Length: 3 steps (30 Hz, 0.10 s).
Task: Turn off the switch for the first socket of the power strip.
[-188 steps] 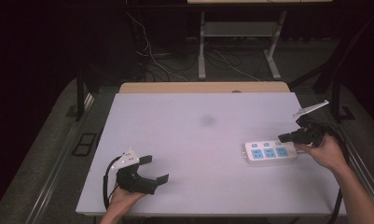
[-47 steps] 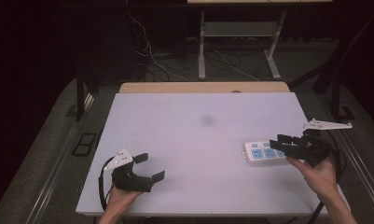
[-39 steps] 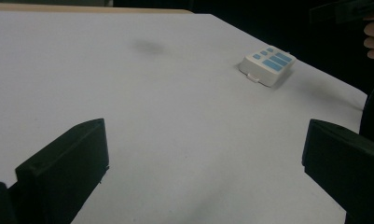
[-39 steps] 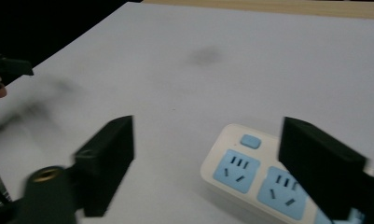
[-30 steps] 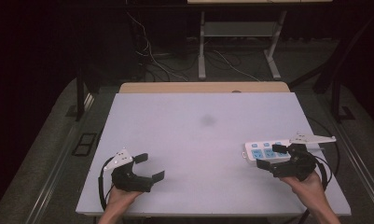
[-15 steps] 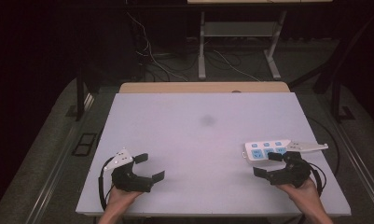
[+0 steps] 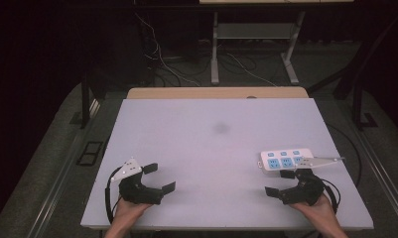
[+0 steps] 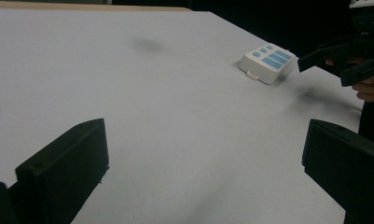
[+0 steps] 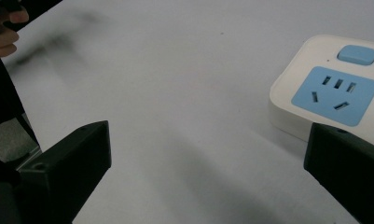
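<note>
A white power strip (image 7: 283, 159) with blue sockets and blue switches lies flat near the right side of the white table (image 7: 211, 144). My right gripper (image 7: 280, 182) is open just in front of it, near the front edge, jaws pointing left and nothing between them. In the right gripper view the power strip's end (image 9: 334, 93) lies just beyond the right jaw of the right gripper (image 9: 208, 149). My left gripper (image 7: 159, 177) rests open and empty at the front left. From the left gripper (image 8: 205, 144), the power strip (image 8: 267, 63) is far off, with the right gripper (image 8: 343, 60) beside it.
A faint dark smudge (image 7: 220, 128) marks the table's middle. A wooden strip (image 7: 216, 92) runs along the far edge. Beyond it, desk legs and cables (image 7: 216, 49) stand on the dark floor. Wide bare tabletop separates the two grippers.
My right gripper has left the strip's right end, come back toward the front edge and turned its jaws leftward. The power strip stays put. The left gripper has barely moved.
</note>
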Motion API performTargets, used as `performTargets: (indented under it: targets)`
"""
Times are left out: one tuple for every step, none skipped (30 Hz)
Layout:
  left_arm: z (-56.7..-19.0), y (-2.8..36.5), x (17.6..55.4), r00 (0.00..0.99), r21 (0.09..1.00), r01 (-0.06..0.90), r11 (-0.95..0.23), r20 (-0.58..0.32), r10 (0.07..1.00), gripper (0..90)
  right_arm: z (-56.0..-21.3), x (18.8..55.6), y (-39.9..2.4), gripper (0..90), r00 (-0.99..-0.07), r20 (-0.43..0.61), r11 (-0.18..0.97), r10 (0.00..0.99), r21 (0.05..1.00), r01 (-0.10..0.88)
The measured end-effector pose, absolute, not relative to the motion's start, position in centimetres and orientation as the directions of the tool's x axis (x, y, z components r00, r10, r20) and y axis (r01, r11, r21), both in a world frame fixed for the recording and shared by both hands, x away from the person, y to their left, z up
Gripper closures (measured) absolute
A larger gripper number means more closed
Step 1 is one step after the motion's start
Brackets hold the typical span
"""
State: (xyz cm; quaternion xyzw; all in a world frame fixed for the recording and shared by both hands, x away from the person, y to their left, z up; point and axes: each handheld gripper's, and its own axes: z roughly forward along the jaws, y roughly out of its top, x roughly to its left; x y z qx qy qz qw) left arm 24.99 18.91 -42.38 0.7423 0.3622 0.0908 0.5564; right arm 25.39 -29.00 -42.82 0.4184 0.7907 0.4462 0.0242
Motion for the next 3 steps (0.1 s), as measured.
performTargets:
  targets:
    - [-42.39, 18.91, 25.0, 0.721, 0.892, 0.437, -0.118, -0.269, 0.639, 0.0, -42.88, 25.37, -28.98, 0.4, -0.651, 0.333, 0.255, 0.682, 0.726, 0.639]
    - [-42.4, 18.9, 25.01, 0.721, 0.891, 0.438, -0.118, -0.269, 0.639, 0.0, -42.96, 25.36, -28.96, 0.4, -0.653, 0.329, 0.258, 0.682, 0.727, 0.636]
    - [-42.4, 18.89, 25.02, 0.721, 0.891, 0.438, -0.119, -0.269, 0.639, 0.0, -43.03, 25.32, -28.94, 0.4, -0.652, 0.33, 0.259, 0.683, 0.725, 0.638]
